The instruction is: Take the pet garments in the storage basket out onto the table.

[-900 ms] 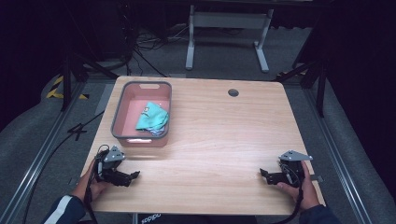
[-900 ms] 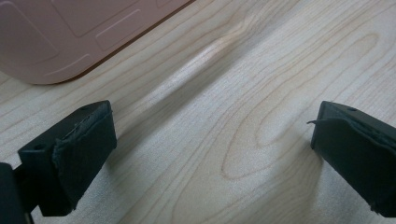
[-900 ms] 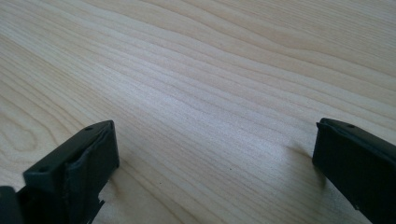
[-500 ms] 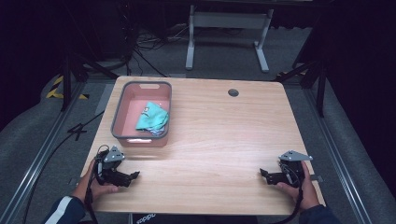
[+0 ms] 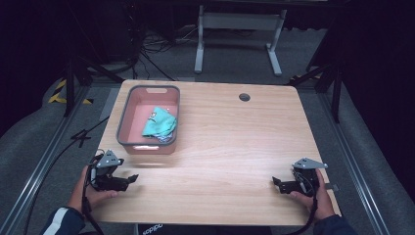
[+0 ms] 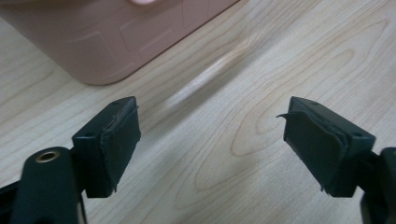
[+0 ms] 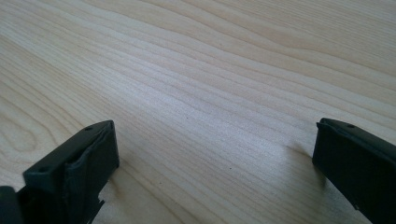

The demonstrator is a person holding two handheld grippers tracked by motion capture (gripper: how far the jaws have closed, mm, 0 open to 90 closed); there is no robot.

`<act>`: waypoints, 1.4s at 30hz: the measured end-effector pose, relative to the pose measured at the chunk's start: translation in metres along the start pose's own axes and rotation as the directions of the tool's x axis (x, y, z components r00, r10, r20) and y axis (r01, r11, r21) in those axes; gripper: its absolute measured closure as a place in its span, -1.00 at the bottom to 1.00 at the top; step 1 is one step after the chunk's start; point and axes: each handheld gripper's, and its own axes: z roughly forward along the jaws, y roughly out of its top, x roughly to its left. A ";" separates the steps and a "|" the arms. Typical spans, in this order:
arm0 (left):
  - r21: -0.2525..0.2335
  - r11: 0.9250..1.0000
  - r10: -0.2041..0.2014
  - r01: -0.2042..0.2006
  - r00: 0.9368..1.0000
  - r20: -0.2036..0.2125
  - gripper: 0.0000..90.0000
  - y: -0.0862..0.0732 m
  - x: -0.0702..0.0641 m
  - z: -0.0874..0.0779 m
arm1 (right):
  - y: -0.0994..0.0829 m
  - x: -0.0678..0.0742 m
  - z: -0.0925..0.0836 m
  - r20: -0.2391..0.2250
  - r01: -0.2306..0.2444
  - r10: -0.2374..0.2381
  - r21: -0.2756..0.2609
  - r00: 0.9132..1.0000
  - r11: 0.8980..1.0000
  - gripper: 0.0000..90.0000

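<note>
Nothing has shifted since earlier frames. High view: left gripper [image 5: 131, 178] and right gripper [image 5: 277, 182] rest near table [image 5: 235, 147] corners; teal cloth [image 5: 159, 122] sits in pink bin [image 5: 124, 122]. Gripper views: both spread wide, empty. Likely idle start.

You see a pink bin [image 5: 148, 108] with a grey rim on the wooden counter [image 5: 235, 142], toward its far left. A teal cloth [image 5: 159, 122] lies crumpled inside the bin. A round grommet hole [image 5: 244, 97] sits to the bin's right.
</note>
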 end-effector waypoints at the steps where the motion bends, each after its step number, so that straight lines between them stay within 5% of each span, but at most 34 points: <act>1: -0.009 1.000 0.002 -0.002 1.000 -0.006 -0.58 0.001 0.000 -0.002 | 0.000 0.000 0.000 0.000 0.000 0.000 0.000 1.000 1.000 -0.99; 12: -0.070 0.998 0.009 -0.011 1.000 -0.026 -0.56 0.015 0.002 -0.023 | 0.000 0.000 0.000 0.000 0.000 0.000 0.000 1.000 1.000 -0.99; 22: -0.105 0.994 0.037 -0.042 0.998 -0.050 -0.53 0.045 0.006 -0.038 | 0.000 0.000 0.000 0.000 0.000 0.000 0.000 1.000 1.000 -0.99; 30: -0.096 0.992 0.077 -0.081 0.996 -0.041 -0.53 0.081 0.003 -0.027 | 0.000 0.000 0.000 0.000 0.000 0.000 0.000 1.000 1.000 -0.99; 42: -0.051 0.996 0.074 -0.075 0.997 -0.032 -0.54 0.127 0.018 -0.004 | 0.000 0.000 0.000 0.000 0.000 0.000 0.000 1.000 1.000 -0.99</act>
